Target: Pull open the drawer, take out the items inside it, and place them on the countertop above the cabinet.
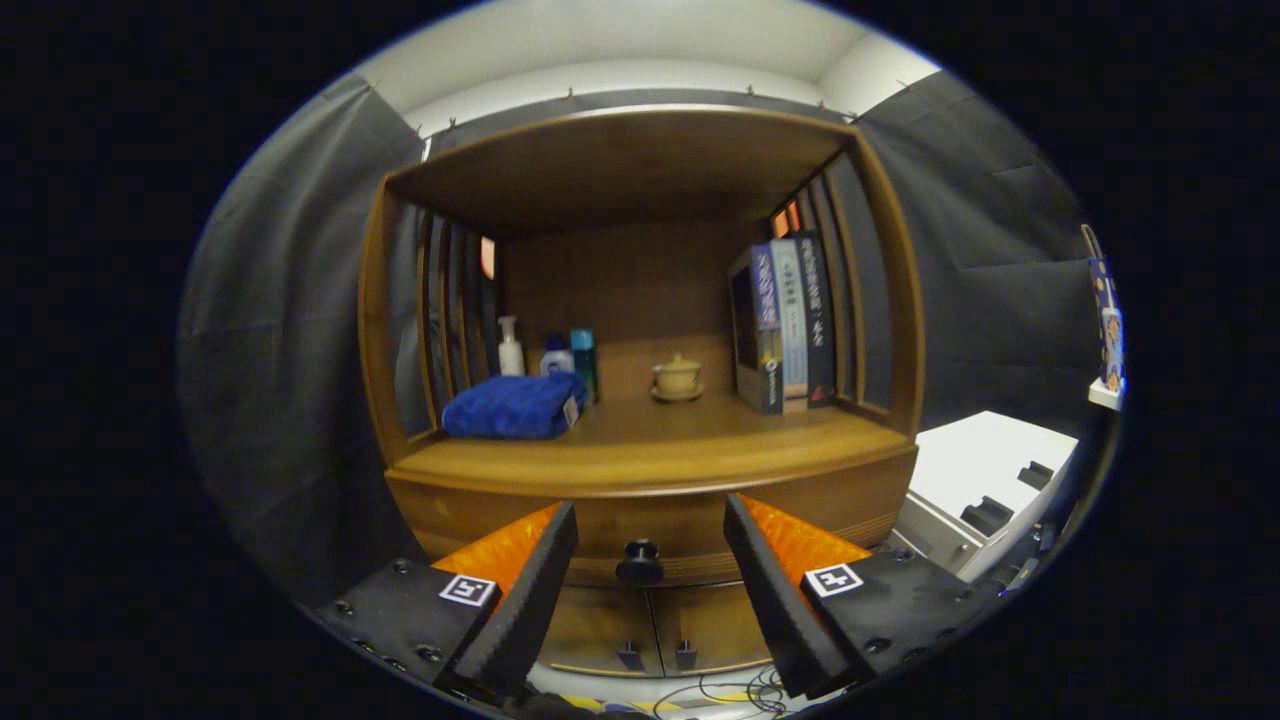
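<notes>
**Gripper lined up on the closed drawer's knob**

Your gripper (650, 545) is held level and pointed straight at the cabinet front, fingers spread wide with nothing between them but open air. The dark round knob (640, 562) sits just ahead, centred in the gap and touching neither finger. It belongs to the drawer (650, 510), which is shut flush with the cabinet, so whatever lies inside is hidden from you. Below the knob you see two lower doors (655, 625) with small handles meeting at the middle.

Above the drawer's top edge runs the wooden tabletop (680, 445). Its front strip and middle are bare. On the left lies a folded blue towel (515, 405), with a white pump bottle (510, 347) and two smaller bottles (570, 358) behind it. A small lidded cup on a saucer (678, 378) stands near the back wall, well apart from the towel. A row of upright books (785, 325) fills the right side. Slatted side walls and a roof panel close in the space. A white unit (985, 470) stands just beside the cabinet's right flank.
</notes>
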Demonstrator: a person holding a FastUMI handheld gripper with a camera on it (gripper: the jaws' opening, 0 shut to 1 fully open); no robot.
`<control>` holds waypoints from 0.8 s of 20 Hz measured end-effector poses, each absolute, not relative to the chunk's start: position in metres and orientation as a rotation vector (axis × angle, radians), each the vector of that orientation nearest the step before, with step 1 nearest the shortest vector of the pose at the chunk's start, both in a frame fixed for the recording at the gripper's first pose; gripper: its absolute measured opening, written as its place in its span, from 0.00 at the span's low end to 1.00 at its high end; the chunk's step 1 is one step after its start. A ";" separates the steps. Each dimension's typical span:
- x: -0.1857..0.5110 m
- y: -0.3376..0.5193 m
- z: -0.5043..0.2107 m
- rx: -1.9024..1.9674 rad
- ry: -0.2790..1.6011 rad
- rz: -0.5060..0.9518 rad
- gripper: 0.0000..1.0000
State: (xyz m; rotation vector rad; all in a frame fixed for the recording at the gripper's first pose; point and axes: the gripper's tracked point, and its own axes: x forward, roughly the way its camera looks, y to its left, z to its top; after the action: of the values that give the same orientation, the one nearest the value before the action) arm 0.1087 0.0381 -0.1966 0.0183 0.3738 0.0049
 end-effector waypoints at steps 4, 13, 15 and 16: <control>0.130 0.050 -0.251 -0.012 0.516 0.008 0.78; 0.162 0.040 -0.310 0.050 0.667 -0.044 0.69; 0.167 0.039 -0.311 0.077 0.666 -0.050 0.62; 0.165 0.040 -0.311 0.083 0.668 -0.044 0.58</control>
State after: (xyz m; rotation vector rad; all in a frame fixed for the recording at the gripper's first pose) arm 0.1653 0.0396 -0.3105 0.0826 0.6683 -0.0444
